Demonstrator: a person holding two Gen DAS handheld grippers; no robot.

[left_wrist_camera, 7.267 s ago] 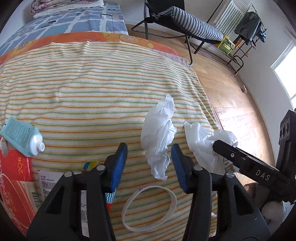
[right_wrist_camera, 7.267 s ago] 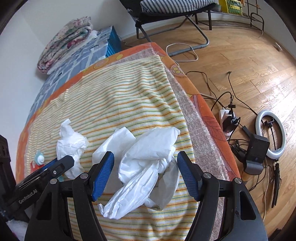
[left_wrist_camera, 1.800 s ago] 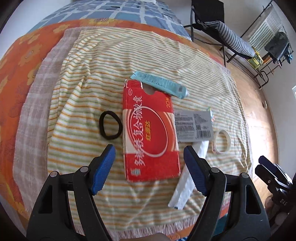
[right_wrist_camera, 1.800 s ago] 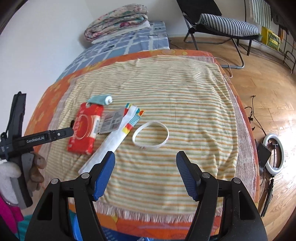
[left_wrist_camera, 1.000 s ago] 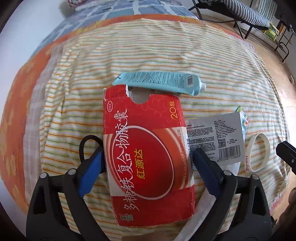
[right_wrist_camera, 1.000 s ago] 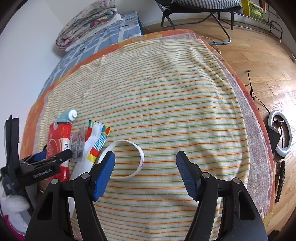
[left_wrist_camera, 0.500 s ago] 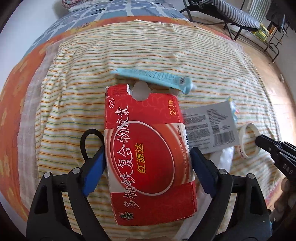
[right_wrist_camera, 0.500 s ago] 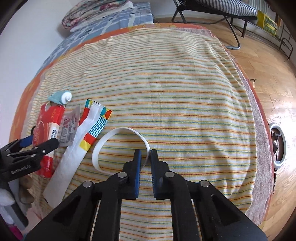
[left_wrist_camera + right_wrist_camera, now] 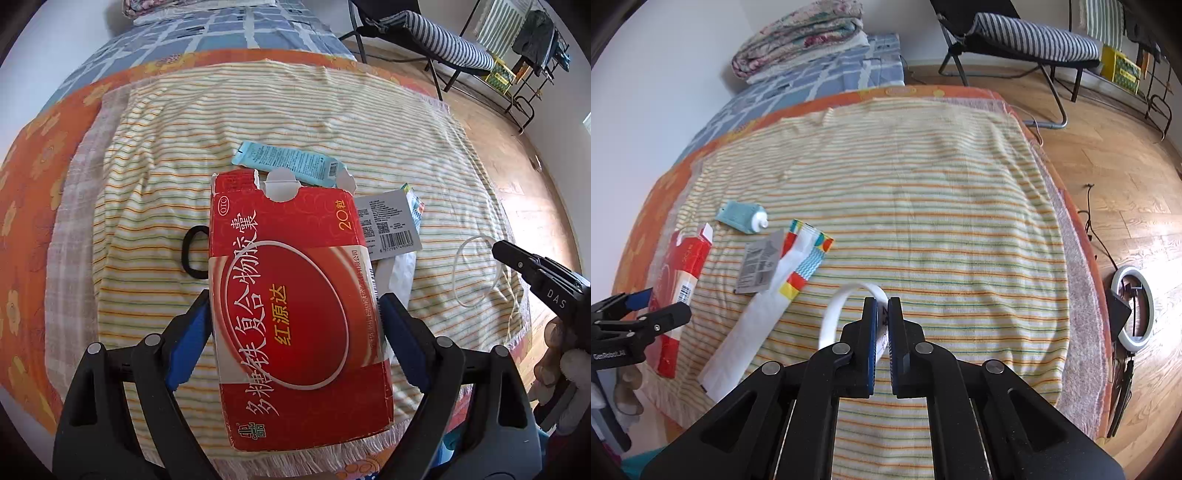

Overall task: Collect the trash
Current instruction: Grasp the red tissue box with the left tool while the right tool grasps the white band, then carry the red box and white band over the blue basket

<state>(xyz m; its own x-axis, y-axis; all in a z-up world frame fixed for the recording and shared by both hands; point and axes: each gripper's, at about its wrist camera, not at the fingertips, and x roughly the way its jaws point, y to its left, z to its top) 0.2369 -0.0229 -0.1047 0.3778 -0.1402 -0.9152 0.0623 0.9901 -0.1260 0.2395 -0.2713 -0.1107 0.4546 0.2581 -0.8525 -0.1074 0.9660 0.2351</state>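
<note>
Right gripper (image 9: 882,312) had clamped shut on the white band (image 9: 834,314), lifting it off the striped blanket (image 9: 923,206) near the front edge; left gripper (image 9: 295,325) had closed on the red medicine box (image 9: 291,306), raised too; both pickups secured, tube (image 9: 286,165) and packets left.

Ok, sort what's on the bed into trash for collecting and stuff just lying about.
Trash:
- red box, clamped in the left gripper
- white band, pinched by the right gripper
- torn wrapper

Lying about:
- blue tube
- black hair tie
- striped towel
</note>
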